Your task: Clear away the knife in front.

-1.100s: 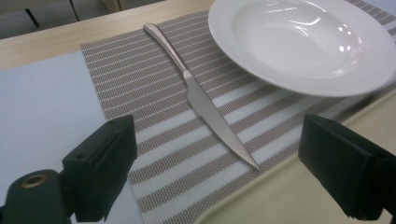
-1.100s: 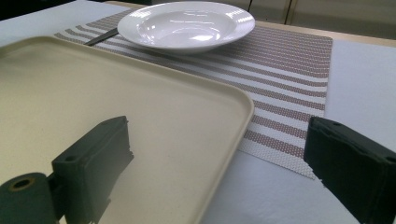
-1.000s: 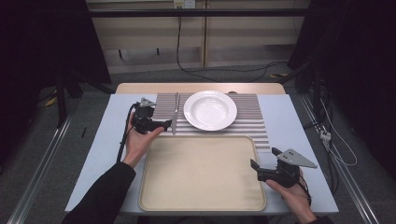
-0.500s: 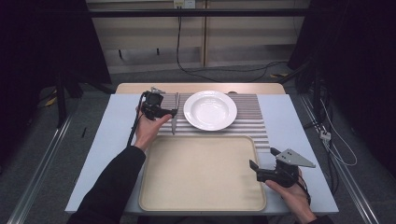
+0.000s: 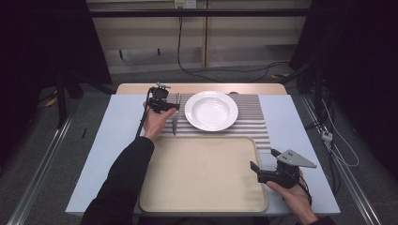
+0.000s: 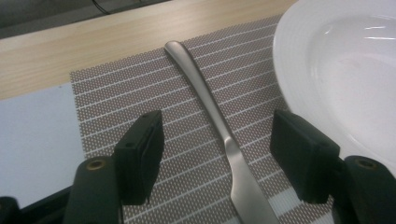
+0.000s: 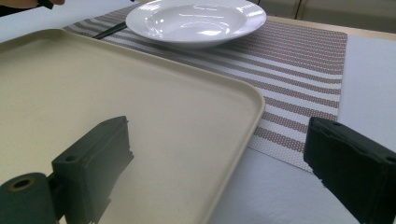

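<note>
Jaws wide, left gripper (image 6: 217,156) straddles the knife (image 6: 215,121) on the mat (image 6: 140,100) beside the plate (image 5: 211,110), upper centre; right gripper (image 7: 219,175), also wide, hovers over the tray's (image 5: 202,206) lower-right corner.

In the left gripper view, the silver utensil (image 6: 219,126) is cut off by the bottom edge, so its working end is not seen and its kind cannot be told. The white plate (image 6: 341,79) is cropped by the top and right edges. In the right gripper view, the beige tray (image 7: 121,121) is cut off at the left and bottom, and a dark utensil (image 7: 108,31) at upper left is half hidden behind the tray's rim. In the high view, the utensil is partly covered by the left gripper (image 5: 174,107).
</note>
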A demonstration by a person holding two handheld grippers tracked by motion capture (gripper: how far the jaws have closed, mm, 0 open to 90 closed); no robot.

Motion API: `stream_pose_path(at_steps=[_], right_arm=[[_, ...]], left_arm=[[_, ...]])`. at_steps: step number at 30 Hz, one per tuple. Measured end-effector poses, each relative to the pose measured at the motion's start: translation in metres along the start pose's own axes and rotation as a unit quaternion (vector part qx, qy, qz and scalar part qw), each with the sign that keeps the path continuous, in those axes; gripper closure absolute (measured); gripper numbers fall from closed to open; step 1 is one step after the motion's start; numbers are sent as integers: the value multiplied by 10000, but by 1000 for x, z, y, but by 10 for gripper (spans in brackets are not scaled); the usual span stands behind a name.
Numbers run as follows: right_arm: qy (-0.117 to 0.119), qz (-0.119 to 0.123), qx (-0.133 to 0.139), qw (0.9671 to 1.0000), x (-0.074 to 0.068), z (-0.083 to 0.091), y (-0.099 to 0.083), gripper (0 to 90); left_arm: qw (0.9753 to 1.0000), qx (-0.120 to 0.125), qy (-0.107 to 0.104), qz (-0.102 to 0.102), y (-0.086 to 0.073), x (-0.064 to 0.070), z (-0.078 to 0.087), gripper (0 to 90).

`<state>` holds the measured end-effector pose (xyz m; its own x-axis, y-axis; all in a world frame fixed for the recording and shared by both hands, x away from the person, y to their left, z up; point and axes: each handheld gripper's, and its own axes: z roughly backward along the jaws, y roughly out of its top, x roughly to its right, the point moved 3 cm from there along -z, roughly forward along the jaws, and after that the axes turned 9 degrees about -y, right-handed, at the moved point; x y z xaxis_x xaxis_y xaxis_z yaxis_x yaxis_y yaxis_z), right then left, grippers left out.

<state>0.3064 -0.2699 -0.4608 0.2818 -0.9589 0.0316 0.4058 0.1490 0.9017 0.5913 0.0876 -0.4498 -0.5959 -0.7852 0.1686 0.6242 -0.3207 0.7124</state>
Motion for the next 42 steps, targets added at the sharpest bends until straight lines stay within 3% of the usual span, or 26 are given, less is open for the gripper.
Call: stream_pose_path(at_steps=[8, 13, 14, 22, 28, 29, 31, 36, 42], right_arm=[[8, -33, -4, 10000, 1, 0, 0, 75], [16, -32, -14, 10000, 1, 0, -1, 75], [21, -24, -11, 10000, 1, 0, -1, 75], [25, -21, -9, 10000, 0, 0, -1, 74], [35, -13, -24, 10000, 0, 0, -1, 74], [37, -12, -31, 10000, 0, -1, -1, 74], [45, -13, -38, 10000, 0, -1, -1, 74], [39, -4, -28, 10000, 0, -1, -1, 74], [35, -9, -36, 10000, 0, -1, -1, 74]], left_arm=[[9998, -211, 3, 63, 4, -5, -22, 493], [9993, -338, 3, 159, 6, -7, -35, 537], [9985, -512, 68, 170, 6, -8, -38, 564], [9980, -626, 89, 63, 7, -6, -44, 637], [9981, -579, 127, 159, 9, -5, -47, 666], [9982, -576, 78, 166, 9, -4, -47, 738], [9979, -625, 143, 98, 9, -2, -47, 741], [9975, -676, 76, 189, 9, -2, -46, 777], [9965, -828, 20, 59, 9, -1, -43, 795]])
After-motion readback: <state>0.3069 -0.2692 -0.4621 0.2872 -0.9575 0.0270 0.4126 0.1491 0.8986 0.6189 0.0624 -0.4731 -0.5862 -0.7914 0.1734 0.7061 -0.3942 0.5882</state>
